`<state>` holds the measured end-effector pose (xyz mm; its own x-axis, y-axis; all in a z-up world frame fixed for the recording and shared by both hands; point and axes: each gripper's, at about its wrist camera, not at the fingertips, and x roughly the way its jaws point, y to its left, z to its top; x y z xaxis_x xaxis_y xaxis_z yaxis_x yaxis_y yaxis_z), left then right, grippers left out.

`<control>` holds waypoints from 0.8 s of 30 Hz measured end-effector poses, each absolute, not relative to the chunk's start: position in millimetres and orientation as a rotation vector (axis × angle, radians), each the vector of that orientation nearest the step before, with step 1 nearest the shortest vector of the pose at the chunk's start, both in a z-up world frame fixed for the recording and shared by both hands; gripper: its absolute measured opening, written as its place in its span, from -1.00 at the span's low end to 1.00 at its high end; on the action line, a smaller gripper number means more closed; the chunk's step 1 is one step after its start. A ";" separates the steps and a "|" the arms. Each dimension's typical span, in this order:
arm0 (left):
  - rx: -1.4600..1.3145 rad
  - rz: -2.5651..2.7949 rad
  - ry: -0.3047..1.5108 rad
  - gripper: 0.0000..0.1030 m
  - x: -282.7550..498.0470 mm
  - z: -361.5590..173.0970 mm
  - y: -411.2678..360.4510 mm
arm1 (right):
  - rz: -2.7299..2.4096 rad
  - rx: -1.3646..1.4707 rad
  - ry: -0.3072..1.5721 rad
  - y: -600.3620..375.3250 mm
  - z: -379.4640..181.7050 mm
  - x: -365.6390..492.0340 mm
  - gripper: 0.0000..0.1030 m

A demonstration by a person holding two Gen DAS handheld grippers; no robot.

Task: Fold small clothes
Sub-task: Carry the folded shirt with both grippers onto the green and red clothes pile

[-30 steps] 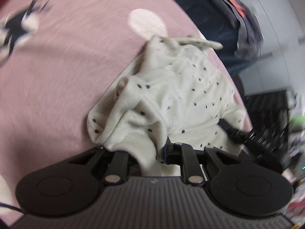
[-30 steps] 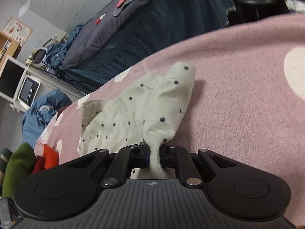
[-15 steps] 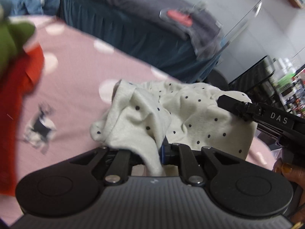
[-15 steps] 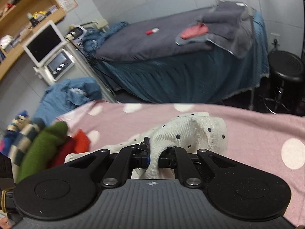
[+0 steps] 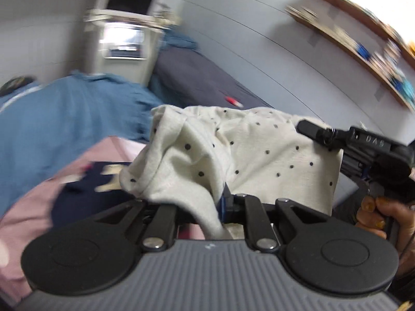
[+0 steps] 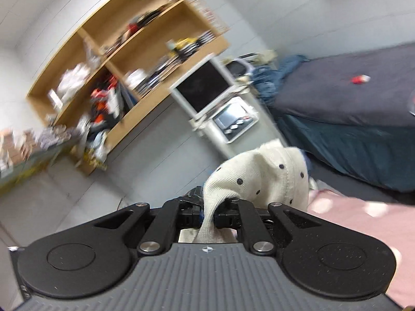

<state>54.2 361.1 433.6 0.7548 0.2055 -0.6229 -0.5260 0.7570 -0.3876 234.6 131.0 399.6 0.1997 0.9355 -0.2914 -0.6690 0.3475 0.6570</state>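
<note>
Both tools, the left tool (image 5: 220, 207) and the right tool (image 6: 214, 211), are clamped on the spotted cream garment (image 5: 249, 150), held aloft and stretched between them above the pink bedspread (image 6: 363, 223), so no fold looks made yet.

Bedroom: bed (image 6: 345, 103), cluttered wooden shelves (image 6: 124, 59).

The only readable lettering is "DAS", in pale capitals on the black body of the right tool (image 5: 311, 129), seen from the left wrist view at the right side of the frame. Items on the wooden shelf (image 6: 124, 59) and the white unit's screen (image 6: 233, 116) carry marks too blurred to read.
</note>
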 end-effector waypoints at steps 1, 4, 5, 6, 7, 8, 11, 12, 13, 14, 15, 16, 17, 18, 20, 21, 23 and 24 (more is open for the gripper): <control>-0.599 0.470 0.589 -0.74 44.3 425.6 371.2 | 1.180 0.427 0.760 148.9 393.6 231.2 -0.76; -0.648 0.618 0.654 -0.73 20.2 377.2 405.1 | 1.236 0.349 0.848 207.7 350.5 226.0 -0.73; -0.682 0.646 0.693 -0.73 13.8 355.8 415.4 | 1.221 0.307 0.902 224.8 329.2 224.5 -0.73; -0.728 0.661 0.729 -0.73 6.0 334.0 425.5 | 1.196 0.237 0.938 240.2 307.9 221.0 -0.73; -0.796 0.655 0.730 -0.64 -3.3 315.7 433.2 | 1.158 0.173 0.958 250.8 285.7 216.6 -0.72; -0.851 0.650 0.701 -0.61 -12.4 303.7 437.8 | 1.135 0.144 0.964 255.2 269.3 213.3 -0.67; -0.931 0.633 0.631 -0.42 -33.8 293.4 446.9 | 1.156 0.244 0.926 241.8 243.4 210.1 -0.63; -0.937 0.632 0.625 -0.30 -36.9 293.5 448.6 | 1.164 0.282 0.934 236.7 239.6 212.3 -0.62; -0.941 0.631 0.627 -0.15 -38.2 294.2 449.7 | 1.164 0.304 0.947 235.8 239.4 214.3 -0.60; -0.936 0.630 0.635 -0.11 -35.0 296.6 448.2 | 1.161 0.317 0.957 235.8 240.4 214.1 -0.48; -0.918 0.627 0.647 -0.04 -30.9 300.1 447.2 | 1.154 0.325 0.964 235.2 242.1 215.7 -0.45; -0.886 0.628 0.663 0.01 -27.8 294.2 439.0 | 1.145 0.327 0.966 235.3 245.0 216.6 -0.35; -0.848 0.638 0.683 0.07 -24.3 297.3 436.6 | 1.133 0.324 0.963 238.6 251.2 210.4 -0.21; -0.802 0.661 0.709 0.32 -15.6 296.9 431.7 | 1.121 0.321 0.958 236.4 253.9 206.0 -0.12; -0.690 0.750 0.764 0.91 -9.3 306.5 423.9 | 1.080 0.324 0.940 230.9 264.6 201.2 0.55; -0.622 0.801 0.785 1.00 -7.6 311.3 419.3 | 1.052 0.325 0.924 224.4 269.8 199.0 0.79; -0.527 0.813 0.810 1.00 -10.0 323.8 411.1 | 1.022 0.322 0.877 210.7 280.7 195.5 1.00; -0.507 0.796 0.807 1.00 -13.2 330.2 406.9 | 1.025 0.308 0.858 205.1 286.1 194.7 1.00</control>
